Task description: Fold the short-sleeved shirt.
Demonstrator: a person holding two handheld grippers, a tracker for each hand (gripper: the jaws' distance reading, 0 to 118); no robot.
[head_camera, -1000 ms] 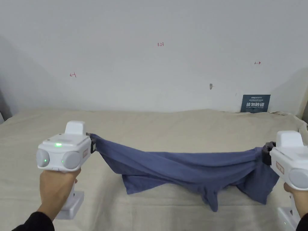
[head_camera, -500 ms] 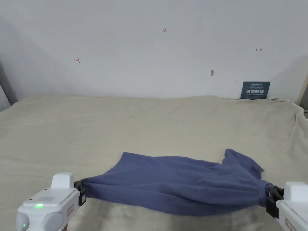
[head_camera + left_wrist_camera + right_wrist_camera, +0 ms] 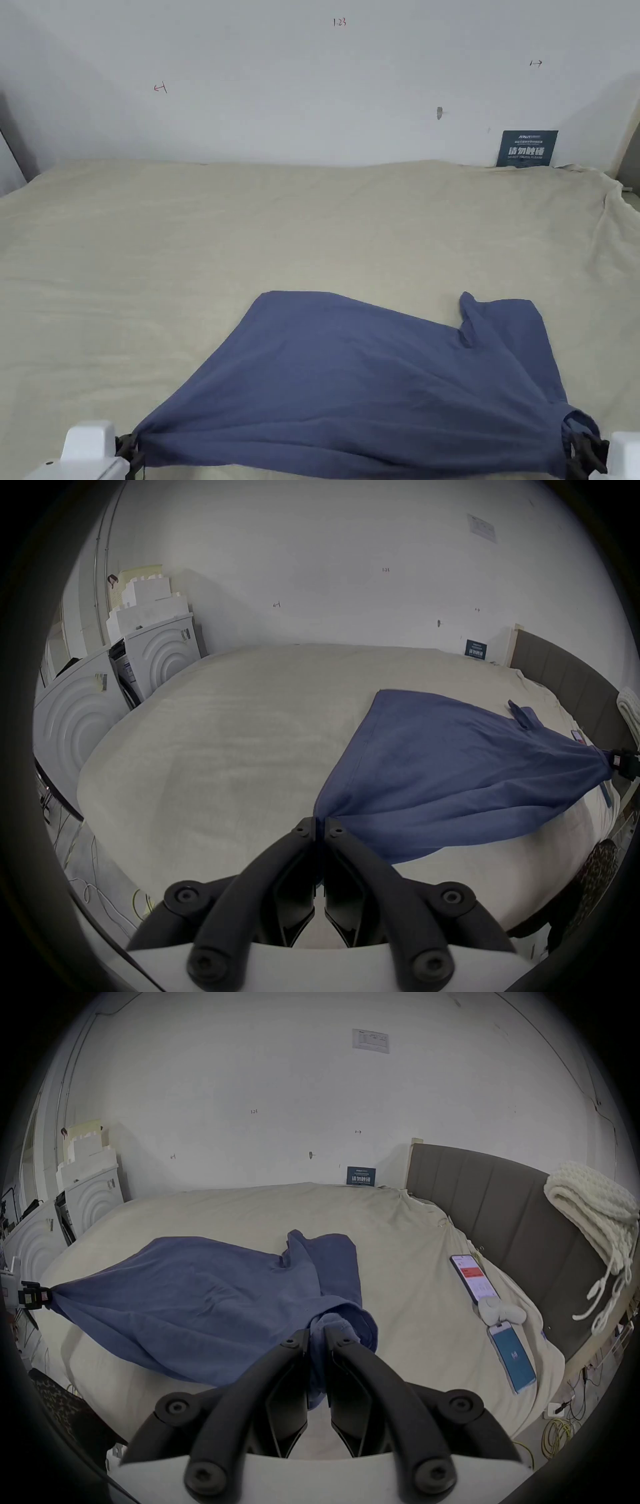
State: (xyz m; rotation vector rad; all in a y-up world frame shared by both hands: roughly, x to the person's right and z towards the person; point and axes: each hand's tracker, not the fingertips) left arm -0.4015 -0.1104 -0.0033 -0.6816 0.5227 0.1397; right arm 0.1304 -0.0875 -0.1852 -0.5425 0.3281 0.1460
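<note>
In the head view, the white-bodied left gripper [image 3: 128,449] and white-bodied right gripper [image 3: 584,451] are cut off by the bottom edge. The near hem of the blue cotton short-sleeved shirt [image 3: 375,387] also runs below that edge.

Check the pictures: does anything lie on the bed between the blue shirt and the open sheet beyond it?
Nothing visible does. The blue shirt is spread on the bed sheet, pinched by both tongs; two phones lie off to the right.
</note>
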